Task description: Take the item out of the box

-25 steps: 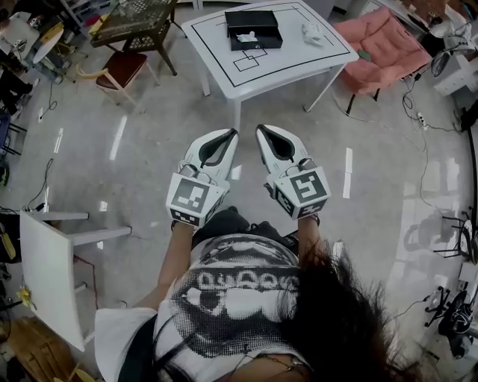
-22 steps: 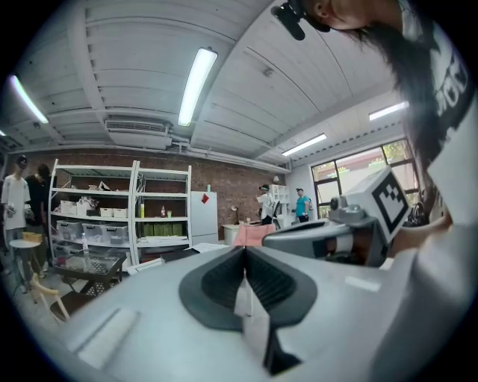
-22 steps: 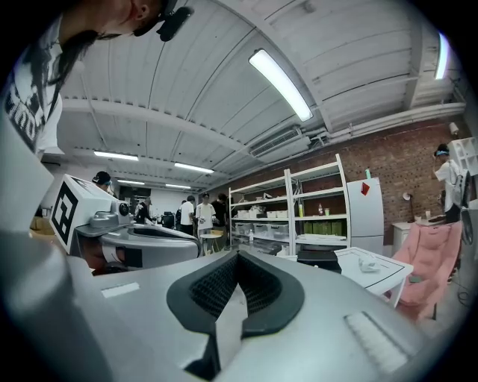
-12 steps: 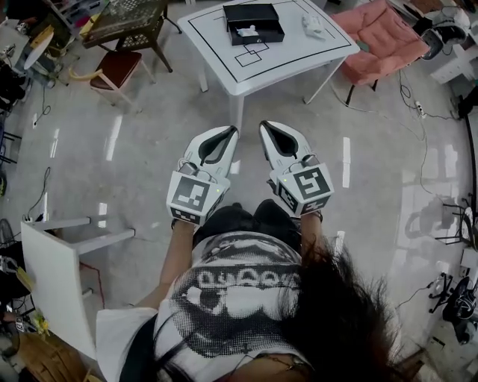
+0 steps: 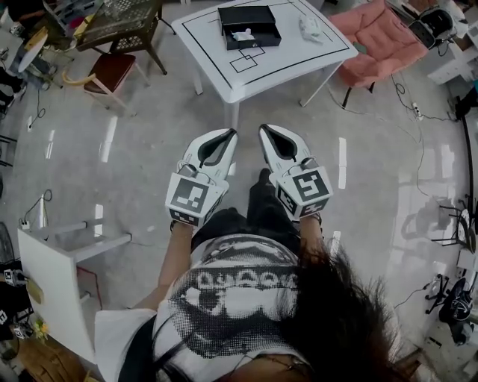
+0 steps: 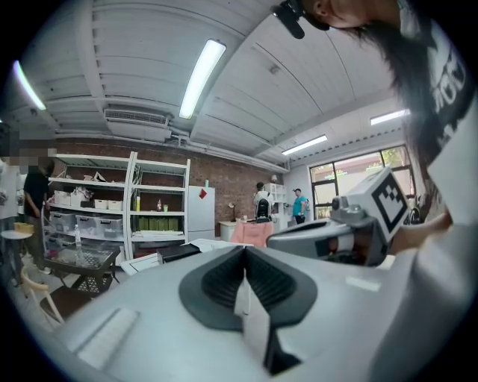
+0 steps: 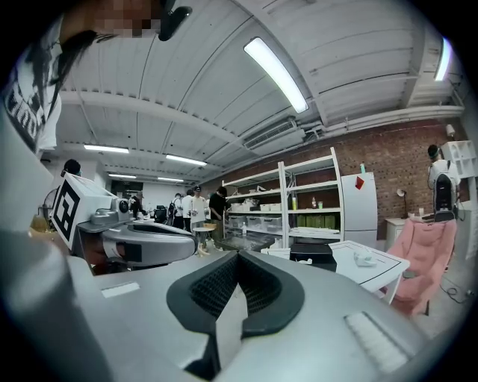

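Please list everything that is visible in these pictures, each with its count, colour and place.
table: 1, white with black lines, ahead of the person
box: 1, black, on the table
item: 1, white, inside the box
crumpled thing: 1, white, on the table, right of the box
chair: 1, pink, right of the table
stool: 1, brown seat, left of the table
left gripper: 1, white, jaws shut, empty
right gripper: 1, white, jaws shut, empty
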A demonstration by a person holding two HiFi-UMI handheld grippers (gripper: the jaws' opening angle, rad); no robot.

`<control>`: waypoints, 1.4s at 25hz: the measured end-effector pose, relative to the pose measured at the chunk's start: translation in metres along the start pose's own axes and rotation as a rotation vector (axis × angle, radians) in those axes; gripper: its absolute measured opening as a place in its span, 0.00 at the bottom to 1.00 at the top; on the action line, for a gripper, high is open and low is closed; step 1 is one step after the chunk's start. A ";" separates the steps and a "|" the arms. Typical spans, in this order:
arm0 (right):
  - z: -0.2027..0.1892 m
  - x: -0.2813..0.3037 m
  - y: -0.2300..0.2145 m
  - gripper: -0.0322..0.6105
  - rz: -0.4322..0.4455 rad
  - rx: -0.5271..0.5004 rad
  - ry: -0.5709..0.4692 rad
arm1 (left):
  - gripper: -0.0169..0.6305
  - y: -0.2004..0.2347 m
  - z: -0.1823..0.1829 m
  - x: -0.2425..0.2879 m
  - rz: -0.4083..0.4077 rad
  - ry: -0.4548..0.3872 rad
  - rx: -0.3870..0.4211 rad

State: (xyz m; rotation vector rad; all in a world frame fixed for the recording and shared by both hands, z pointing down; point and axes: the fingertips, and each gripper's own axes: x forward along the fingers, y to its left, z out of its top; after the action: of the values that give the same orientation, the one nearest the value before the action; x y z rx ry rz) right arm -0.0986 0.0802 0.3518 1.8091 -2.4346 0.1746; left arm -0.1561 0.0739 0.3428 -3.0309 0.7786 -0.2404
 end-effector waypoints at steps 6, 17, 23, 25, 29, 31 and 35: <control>-0.001 0.021 -0.049 0.06 0.024 0.010 -0.009 | 0.03 0.014 -0.001 0.048 0.046 0.021 -0.003; 0.014 0.066 -0.184 0.06 0.128 0.007 -0.027 | 0.03 0.021 0.021 0.190 0.117 0.046 -0.001; 0.014 0.081 -0.230 0.06 0.203 0.010 -0.031 | 0.03 0.013 0.026 0.244 0.161 0.060 0.001; 0.014 0.085 -0.240 0.06 0.223 0.012 -0.029 | 0.03 0.012 0.027 0.255 0.180 0.066 -0.005; 0.009 0.092 -0.255 0.06 0.258 0.031 -0.028 | 0.03 0.015 0.024 0.269 0.217 0.093 -0.007; 0.006 0.095 -0.261 0.06 0.267 0.036 -0.023 | 0.03 0.017 0.024 0.274 0.232 0.096 -0.008; 0.005 0.100 -0.266 0.06 0.284 0.044 -0.020 | 0.03 0.023 0.025 0.275 0.264 0.103 -0.021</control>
State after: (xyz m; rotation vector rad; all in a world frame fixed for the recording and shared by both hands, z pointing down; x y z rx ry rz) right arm 0.1272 -0.0912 0.3701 1.4779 -2.7123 0.2338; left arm 0.0740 -0.0787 0.3580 -2.9097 1.1818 -0.3874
